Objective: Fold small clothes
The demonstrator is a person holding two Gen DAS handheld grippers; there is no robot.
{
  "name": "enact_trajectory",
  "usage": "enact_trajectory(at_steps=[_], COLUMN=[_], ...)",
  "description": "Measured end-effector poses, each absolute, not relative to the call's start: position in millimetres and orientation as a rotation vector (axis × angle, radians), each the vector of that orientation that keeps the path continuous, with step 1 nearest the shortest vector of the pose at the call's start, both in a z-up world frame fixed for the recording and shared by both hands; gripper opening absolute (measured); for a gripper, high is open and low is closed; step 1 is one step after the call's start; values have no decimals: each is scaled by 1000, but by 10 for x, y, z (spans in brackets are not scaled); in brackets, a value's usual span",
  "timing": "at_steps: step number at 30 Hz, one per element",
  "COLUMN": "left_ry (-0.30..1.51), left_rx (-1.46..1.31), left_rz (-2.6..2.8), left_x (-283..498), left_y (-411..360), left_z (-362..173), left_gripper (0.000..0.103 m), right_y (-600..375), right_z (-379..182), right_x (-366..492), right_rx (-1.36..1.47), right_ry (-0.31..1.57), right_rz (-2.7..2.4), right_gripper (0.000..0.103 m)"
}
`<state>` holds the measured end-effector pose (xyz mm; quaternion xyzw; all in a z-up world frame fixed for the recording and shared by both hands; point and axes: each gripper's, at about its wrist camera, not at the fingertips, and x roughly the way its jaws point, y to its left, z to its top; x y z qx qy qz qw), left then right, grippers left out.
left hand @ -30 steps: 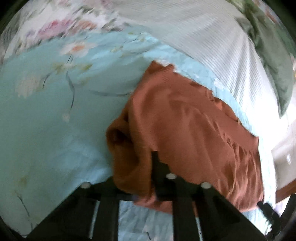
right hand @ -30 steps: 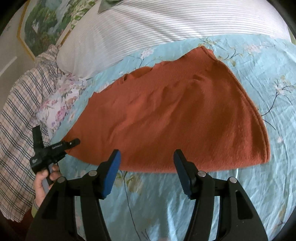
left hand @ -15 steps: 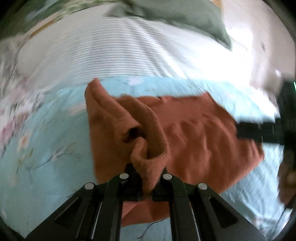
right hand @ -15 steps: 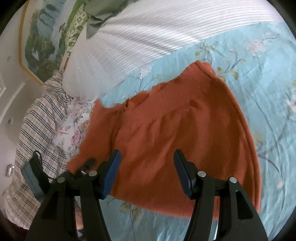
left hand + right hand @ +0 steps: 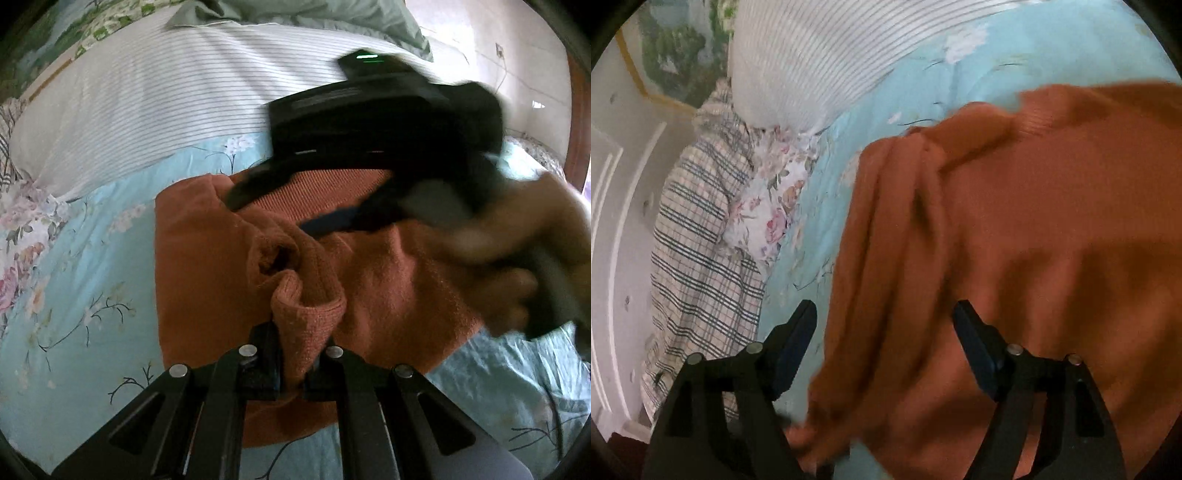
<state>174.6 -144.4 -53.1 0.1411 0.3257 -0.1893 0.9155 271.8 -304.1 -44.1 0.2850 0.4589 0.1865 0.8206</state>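
Note:
A rust-orange knitted garment point(image 5: 207, 266) lies on the light blue flowered bedsheet point(image 5: 74, 295). My left gripper point(image 5: 295, 354) is shut on a bunched fold of its edge, lifted over the rest of the cloth. My right gripper point(image 5: 882, 317) hovers low over the garment point(image 5: 1052, 221) near its left side. Its jaws are opening, with cloth below the gap and the pads not pressing on it. In the left wrist view the right gripper point(image 5: 277, 212) reaches in from the upper right, blurred, held by a hand point(image 5: 517, 240).
A white striped pillow point(image 5: 166, 103) lies behind the garment, with a green cushion point(image 5: 314, 14) beyond it. A checked cloth point(image 5: 701, 258) and a flowered cloth point(image 5: 772, 206) lie at the bed's left side, next to a white panelled wall point(image 5: 620, 221).
The left gripper rolled and carried the pinched edge over the garment. The right gripper swung in close over the garment toward the left gripper, and its jaws stand wider.

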Motion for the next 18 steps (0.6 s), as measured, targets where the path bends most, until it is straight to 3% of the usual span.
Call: enact_trajectory(at_steps=[1,2,3,9,14,18], left_ry=[671,672,671,670,629,629], left_rx=[286,284,283,202,154,157], left_rz=[-393,-395,-394,-455,-600,-698], left_x=[1756,1756,1768,1774,1687,1648], left_y=[-1438,-1434,-1420,-1447,-1882,-2347], left_z=[-529,-523,-515,-225,61,30], left_gripper=[5,5,5,5,5,5], right_y=[-2973,-2955,-2909,-2897,-3276,-3762], right_z=[-450,-464,-491,12,509,591], right_x=[2826,2882,2979,2820,2399,2020], right_rx=[577,565,560,450,350,328], right_ry=[981,986,1000,878,791,768], right_rz=[392,389,395,437,380,268], right_gripper=[52,39,20,17,17,17])
